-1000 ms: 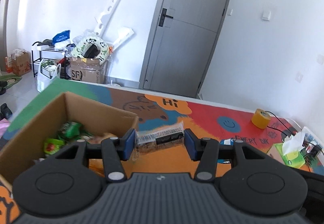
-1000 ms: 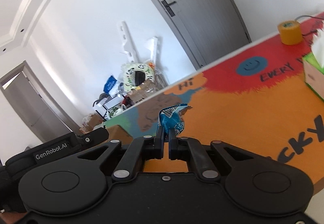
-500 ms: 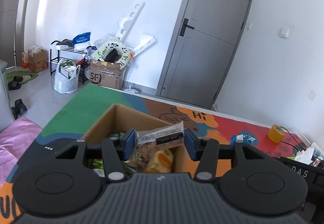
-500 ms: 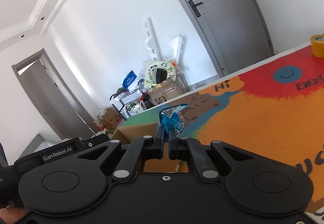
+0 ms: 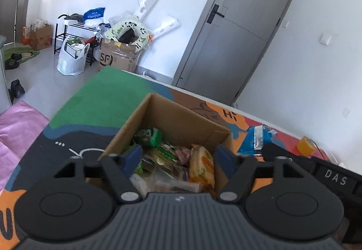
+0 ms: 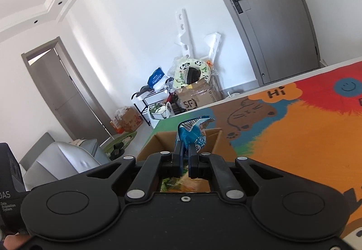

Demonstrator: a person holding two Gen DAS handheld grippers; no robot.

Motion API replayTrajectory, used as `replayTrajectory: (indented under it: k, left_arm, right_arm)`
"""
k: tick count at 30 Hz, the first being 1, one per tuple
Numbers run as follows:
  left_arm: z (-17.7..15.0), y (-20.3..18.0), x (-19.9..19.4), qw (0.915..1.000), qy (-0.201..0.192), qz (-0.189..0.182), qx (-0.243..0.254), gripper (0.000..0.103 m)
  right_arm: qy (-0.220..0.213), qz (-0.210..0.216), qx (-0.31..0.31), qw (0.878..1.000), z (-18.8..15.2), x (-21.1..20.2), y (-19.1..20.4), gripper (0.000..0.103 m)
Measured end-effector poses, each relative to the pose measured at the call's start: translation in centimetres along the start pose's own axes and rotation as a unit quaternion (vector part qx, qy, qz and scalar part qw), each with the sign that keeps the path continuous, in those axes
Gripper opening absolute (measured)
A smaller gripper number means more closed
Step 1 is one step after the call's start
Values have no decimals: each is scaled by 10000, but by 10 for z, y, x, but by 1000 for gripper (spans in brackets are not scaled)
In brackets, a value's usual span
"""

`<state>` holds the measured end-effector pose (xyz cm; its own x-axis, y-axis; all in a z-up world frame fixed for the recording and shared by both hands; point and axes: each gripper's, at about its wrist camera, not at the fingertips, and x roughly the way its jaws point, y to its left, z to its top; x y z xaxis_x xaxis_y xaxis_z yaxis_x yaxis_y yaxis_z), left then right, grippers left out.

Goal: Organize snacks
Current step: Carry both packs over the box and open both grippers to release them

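An open cardboard box [image 5: 158, 112] stands on the colourful table mat and holds several snack packets [image 5: 199, 164]. My left gripper [image 5: 178, 157] is open and empty right above the box. A clear-wrapped packet [image 5: 167, 184] lies in the box under it. My right gripper [image 6: 186, 157] is shut on a blue snack bag [image 6: 191, 137] and holds it above the near edge of the box [image 6: 215, 137]. The blue bag also shows in the left wrist view [image 5: 255, 141], just right of the box.
A yellow tape roll [image 5: 305, 145] sits at the far right of the table. The table's far edge [image 5: 158, 82] is close behind the box. A grey door [image 5: 228, 46] and floor clutter with an SF carton [image 5: 117, 60] lie beyond.
My left gripper moved over the box, opened and let go of the clear-wrapped packet, which now lies in the box. My right gripper carried the blue bag left, up to the box.
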<state>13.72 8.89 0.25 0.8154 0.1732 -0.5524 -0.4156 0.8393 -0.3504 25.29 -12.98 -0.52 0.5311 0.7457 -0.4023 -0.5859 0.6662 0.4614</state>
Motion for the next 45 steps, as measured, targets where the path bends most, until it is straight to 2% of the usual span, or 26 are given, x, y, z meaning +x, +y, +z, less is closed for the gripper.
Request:
replayTrajectory:
  k: [3,16,18,19,21,23,28,33,38,45]
  left_arm:
    - [3,7,-4,9998,-115,165,46,78]
    - [21,49,-11,9986,-192,366,-328,78]
    - [21,53,-11,9983,-180,407,-368,79]
    - [22,54,-11,9982,-166,436,-390,80]
    - [21,56,-12,9980,-154,461,-410,82]
    - [21,57,-12,9980,-134,471,-405,82]
    - [18,53,-10,9985,-33,402,-381,83]
    - [9,38,-5,9989,120,397,-209,84]
    - [1,24,-8,9992,207,346,-85,92]
    - [-9,7,-20,9992,179,322,143,97]
  right_arm:
    - [61,15,-59,10000,0,7,9,5]
    - [302,202,-308,9989,-2,38,48,7]
    - [294,88,-308,9991,0,41,51,16]
    - [280,26,-306,9991,0,42,51,32]
    - [246,-52,-264,9993,0,39,49,46]
    - [216,-114,-251,9994,-1,35,46,47]
    - [229,-387,-232,9987,-5,23,37,57]
    - [184,-559,-114,9982,-8,8,23,61]
    - [158,-717,23,9973,-13,-9,6,64]
    - [87,-758,53,9971,-19,-35,-5,79]
